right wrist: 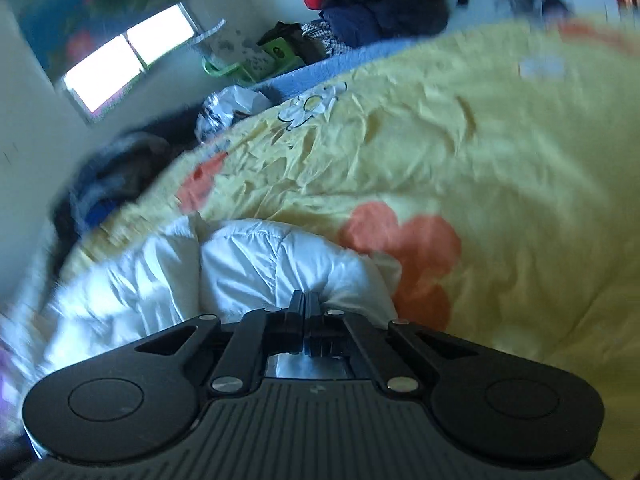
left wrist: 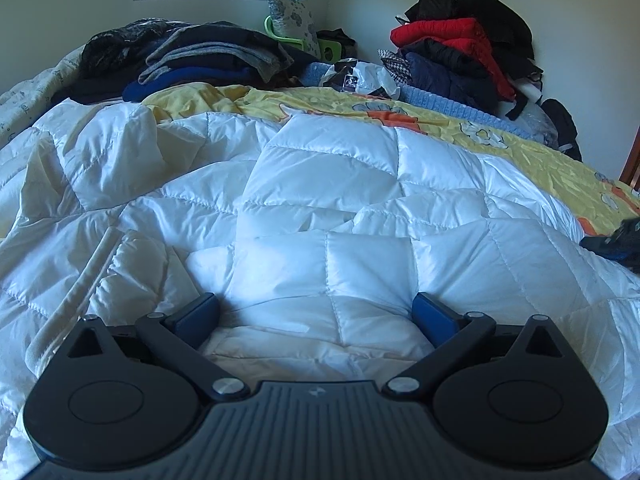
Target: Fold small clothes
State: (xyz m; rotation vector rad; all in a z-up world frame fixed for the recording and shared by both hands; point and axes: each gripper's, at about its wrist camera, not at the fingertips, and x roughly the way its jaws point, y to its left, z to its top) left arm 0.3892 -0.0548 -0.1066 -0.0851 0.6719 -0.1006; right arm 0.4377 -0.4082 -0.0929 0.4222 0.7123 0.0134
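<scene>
On the bed, the white quilted garment [left wrist: 320,208] lies spread and puffy over a yellow flowered sheet [right wrist: 460,140], with piles of dark folded clothes [left wrist: 208,60] and jackets [left wrist: 460,40] well behind it. The right gripper [right wrist: 306,300] has its jaws drawn nearly together, and a bunched white edge of the garment [right wrist: 260,256] sits right at their tips; they look pinched on that fold, though the exact bite is hidden by the fingers. The left gripper [left wrist: 316,312] hovers over the near part of the garment with jaws wide apart and nothing between them.

The main risk, as I judge it, is a shallow pinch: the fabric is slick and padded, so a pull could slip it free. With only one side held, lifting would likely drag the whole piece askew and ruin a straight fold. The jaws may also have caught the sheet beneath, which would tug the bedding along.
</scene>
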